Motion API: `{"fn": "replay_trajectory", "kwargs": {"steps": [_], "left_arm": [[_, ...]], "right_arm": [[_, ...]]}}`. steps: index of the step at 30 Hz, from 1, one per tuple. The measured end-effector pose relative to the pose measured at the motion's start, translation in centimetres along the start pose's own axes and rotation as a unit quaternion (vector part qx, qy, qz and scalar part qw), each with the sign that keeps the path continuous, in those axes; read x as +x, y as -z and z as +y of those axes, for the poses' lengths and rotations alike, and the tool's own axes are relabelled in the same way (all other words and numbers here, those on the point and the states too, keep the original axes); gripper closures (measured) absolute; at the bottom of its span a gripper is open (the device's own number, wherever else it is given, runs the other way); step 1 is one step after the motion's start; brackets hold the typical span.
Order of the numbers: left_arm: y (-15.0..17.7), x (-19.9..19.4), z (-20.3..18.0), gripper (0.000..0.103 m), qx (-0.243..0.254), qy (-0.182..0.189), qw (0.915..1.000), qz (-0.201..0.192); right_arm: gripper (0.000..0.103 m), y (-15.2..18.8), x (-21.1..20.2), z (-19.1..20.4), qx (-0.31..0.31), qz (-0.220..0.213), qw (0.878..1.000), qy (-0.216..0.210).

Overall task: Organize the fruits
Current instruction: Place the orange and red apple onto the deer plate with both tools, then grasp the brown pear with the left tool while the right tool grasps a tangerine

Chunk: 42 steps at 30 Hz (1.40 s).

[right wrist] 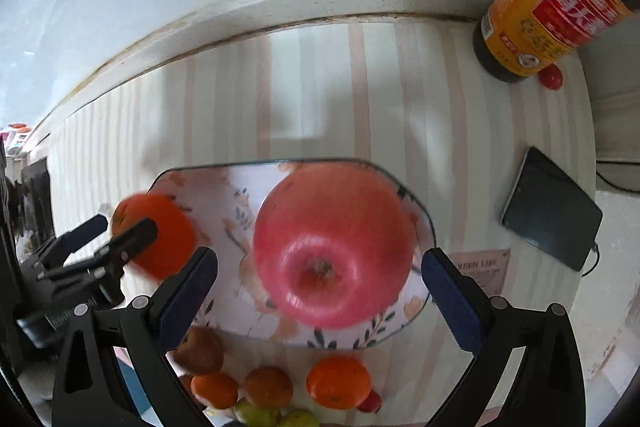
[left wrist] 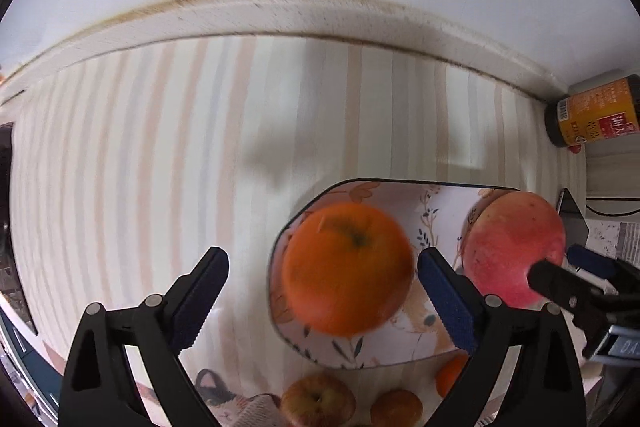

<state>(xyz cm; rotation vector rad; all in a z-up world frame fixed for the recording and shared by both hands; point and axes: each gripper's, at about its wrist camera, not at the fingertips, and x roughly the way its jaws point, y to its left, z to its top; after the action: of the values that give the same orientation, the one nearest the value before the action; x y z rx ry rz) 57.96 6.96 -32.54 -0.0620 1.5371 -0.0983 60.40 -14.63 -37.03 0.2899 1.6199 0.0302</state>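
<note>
The orange (left wrist: 347, 269) lies at one end of the floral tray (left wrist: 436, 205), the red apple (right wrist: 334, 247) beside it toward the other end. The left gripper (left wrist: 322, 297) hangs straight over the orange, jaws spread wide with both pads clear of the skin. The right gripper (right wrist: 320, 297) stands over the apple, jaws likewise apart and off it. I judge both fruits just set down; lift each gripper straight up so no pad nudges them. More fruit (right wrist: 338, 387) waits off the tray's near edge on the striped cloth (left wrist: 160, 147).
</note>
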Motion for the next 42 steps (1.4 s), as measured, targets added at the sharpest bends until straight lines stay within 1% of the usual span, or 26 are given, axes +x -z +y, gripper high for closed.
{"fn": "replay_trajectory", "kwargs": {"steps": [1, 4, 7, 11, 16, 19, 21, 23, 26, 28, 32, 37, 38, 39, 42], "left_arm": [[0.3, -0.7, 0.1, 0.006, 0.002, -0.004, 1.0, -0.005], [1.8, -2.2, 0.4, 0.006, 0.002, -0.012, 0.9996, -0.023], [5.1, -3.3, 1.9, 0.006, 0.002, -0.018, 0.999, -0.041], [7.8, -5.1, 2.7, 0.006, -0.002, -0.014, 0.9982, -0.058], [11.1, -7.5, 2.5, 0.006, 0.005, -0.021, 0.9957, -0.09], [13.1, -9.2, 2.2, 0.006, 0.014, -0.03, 0.9929, -0.114], [14.3, -10.1, 2.0, 0.006, 0.018, -0.032, 0.9917, -0.123], [15.3, -10.9, 1.9, 0.006, 0.019, -0.028, 0.991, -0.13], [17.0, -12.3, 1.8, 0.006, 0.025, -0.037, 0.9876, -0.151], [17.9, -13.0, 1.8, 0.006, 0.027, -0.037, 0.9865, -0.157], [19.4, -13.9, 2.0, 0.006, 0.029, -0.03, 0.9856, -0.163], [20.9, -14.2, 2.6, 0.006, 0.025, -0.02, 0.985, -0.17], [21.1, -13.9, 2.9, 0.005, 0.024, -0.02, 0.9853, -0.168], [21.2, -13.4, 3.2, 0.002, 0.024, -0.025, 0.9859, -0.164], [21.6, -11.6, 4.1, 0.002, 0.017, -0.037, 0.9883, -0.147]], "right_arm": [[0.0, 0.7, -0.5, 0.0, -0.001, -0.005, 1.0, -0.009], [0.0, 2.9, -1.5, 0.1, -0.001, -0.023, 1.0, -0.008], [0.0, 5.4, -2.5, 0.6, -0.002, -0.041, 0.999, -0.005], [0.0, 8.2, -3.9, 0.5, -0.006, -0.063, 0.998, -0.001], [0.0, 12.4, -6.2, 1.1, -0.016, -0.104, 0.994, 0.016], [0.0, 14.4, -7.7, 1.3, -0.022, -0.122, 0.992, 0.023], [0.0, 15.7, -8.7, 1.6, -0.029, -0.136, 0.99, 0.031], [0.0, 16.8, -9.5, 1.7, -0.029, -0.145, 0.989, 0.031], [0.0, 18.5, -10.5, 2.0, -0.03, -0.155, 0.987, 0.03], [0.0, 19.7, -11.3, 2.3, -0.034, -0.166, 0.985, 0.034], [0.0, 21.5, -12.3, 2.6, -0.031, -0.176, 0.984, 0.024], [0.0, 23.4, -12.8, 2.8, -0.024, -0.177, 0.984, -0.003], [0.0, 23.6, -12.5, 2.7, -0.022, -0.175, 0.984, -0.005], [0.0, 23.9, -11.9, 2.5, -0.018, -0.168, 0.986, -0.01], [0.0, 24.2, -9.6, 1.8, -0.01, -0.142, 0.99, -0.017]]}}
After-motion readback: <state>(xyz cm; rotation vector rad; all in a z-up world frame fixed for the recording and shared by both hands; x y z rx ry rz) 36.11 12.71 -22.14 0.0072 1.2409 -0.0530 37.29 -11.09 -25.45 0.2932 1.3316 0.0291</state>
